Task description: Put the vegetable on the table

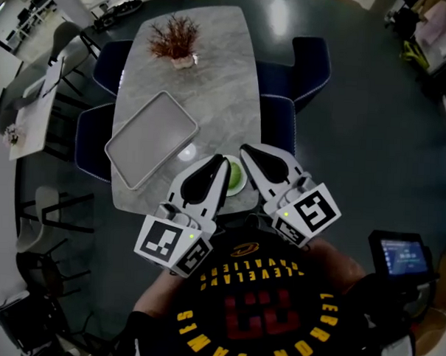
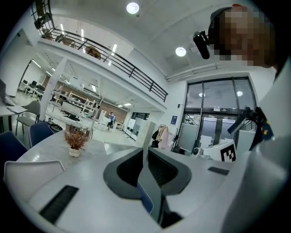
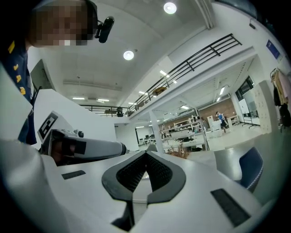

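Note:
A green vegetable lies on a small white plate at the near end of the grey marble table, partly hidden behind my grippers. My left gripper hovers over the plate's left side, and its jaws are shut with nothing between them. My right gripper hangs just right of the vegetable, likewise shut and empty. The left gripper view has its closed jaws pointing level across the table. The right gripper view has its closed jaws pointing the same way, with the left gripper beside them.
A pale rectangular tray lies on the table's left half, and a dried plant in a small pot stands at the far end. Dark blue chairs line both sides. A small screen sits at my right.

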Available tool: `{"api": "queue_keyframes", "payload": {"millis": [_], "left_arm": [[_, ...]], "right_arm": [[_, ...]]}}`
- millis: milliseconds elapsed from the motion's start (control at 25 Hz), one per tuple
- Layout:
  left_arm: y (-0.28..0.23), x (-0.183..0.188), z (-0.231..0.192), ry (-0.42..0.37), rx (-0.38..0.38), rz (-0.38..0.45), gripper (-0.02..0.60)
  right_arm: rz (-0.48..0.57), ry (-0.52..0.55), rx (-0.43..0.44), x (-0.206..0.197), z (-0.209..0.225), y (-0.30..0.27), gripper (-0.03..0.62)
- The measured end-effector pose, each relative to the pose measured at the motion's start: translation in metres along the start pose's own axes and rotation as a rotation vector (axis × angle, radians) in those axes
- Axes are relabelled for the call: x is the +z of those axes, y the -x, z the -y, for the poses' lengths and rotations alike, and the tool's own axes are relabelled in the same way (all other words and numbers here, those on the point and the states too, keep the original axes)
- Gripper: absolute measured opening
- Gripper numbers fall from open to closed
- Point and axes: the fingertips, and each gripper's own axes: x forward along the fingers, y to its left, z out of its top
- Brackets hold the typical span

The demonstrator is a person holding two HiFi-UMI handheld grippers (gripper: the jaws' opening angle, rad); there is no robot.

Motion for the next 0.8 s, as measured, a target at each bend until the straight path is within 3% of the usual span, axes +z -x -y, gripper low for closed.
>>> {"api": "queue_keyframes", "payload": {"millis": [240, 480, 800], "left_arm": [[0.000, -0.001, 0.015, -0.034, -0.012, -0.005, 0.037], [-0.004, 0.004, 0.027, -0.101, -0.019, 0.008, 0.037], [-0.008, -0.002, 0.026, -0.079, -0.014, -0.007, 0.037]], "right_arm": [[0.081, 0.088, -0.005, 0.022, -0.013, 0.012, 0.005], [0.090, 0.082, -0.007, 0.023, -0.007, 0.019, 0.005], [0.086, 0.057, 0.003, 0.017, -0.005, 0.021, 0.005]]}}
